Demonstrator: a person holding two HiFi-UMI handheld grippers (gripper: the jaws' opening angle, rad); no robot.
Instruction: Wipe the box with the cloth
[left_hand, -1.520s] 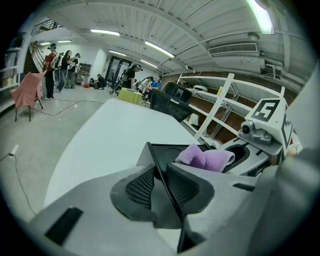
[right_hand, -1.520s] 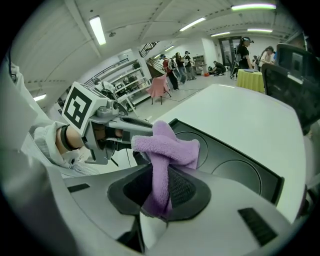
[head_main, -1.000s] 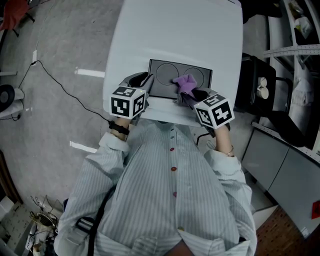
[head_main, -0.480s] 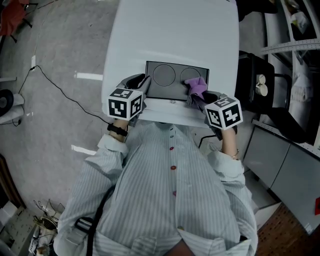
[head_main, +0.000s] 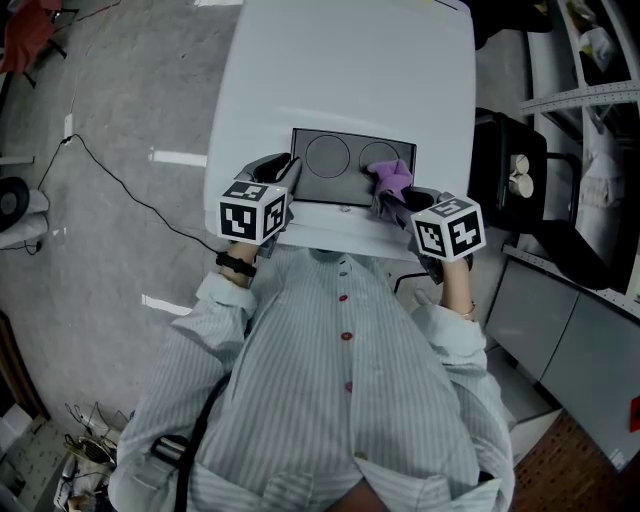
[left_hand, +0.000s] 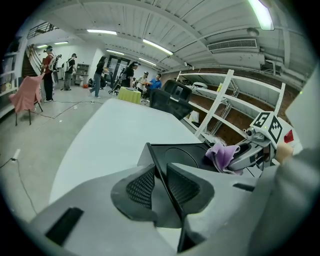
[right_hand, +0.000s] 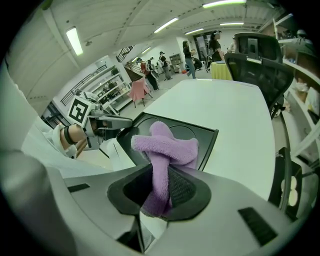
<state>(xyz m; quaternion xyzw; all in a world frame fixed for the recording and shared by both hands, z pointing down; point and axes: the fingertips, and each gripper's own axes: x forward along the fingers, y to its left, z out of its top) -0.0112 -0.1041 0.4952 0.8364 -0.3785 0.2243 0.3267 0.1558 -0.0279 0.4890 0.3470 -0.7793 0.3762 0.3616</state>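
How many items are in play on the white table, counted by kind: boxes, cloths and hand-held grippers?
dark box: 1
purple cloth: 1
hand-held grippers: 2, the left hand-held gripper shut on the dark box's wall and the right hand-held gripper shut on the purple cloth
total: 4

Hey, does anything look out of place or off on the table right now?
Nothing stands out. The box lies flat on the table, its left wall clamped in the left gripper. The right gripper holds the bunched purple cloth over the box's right end. No spill or damage shows.
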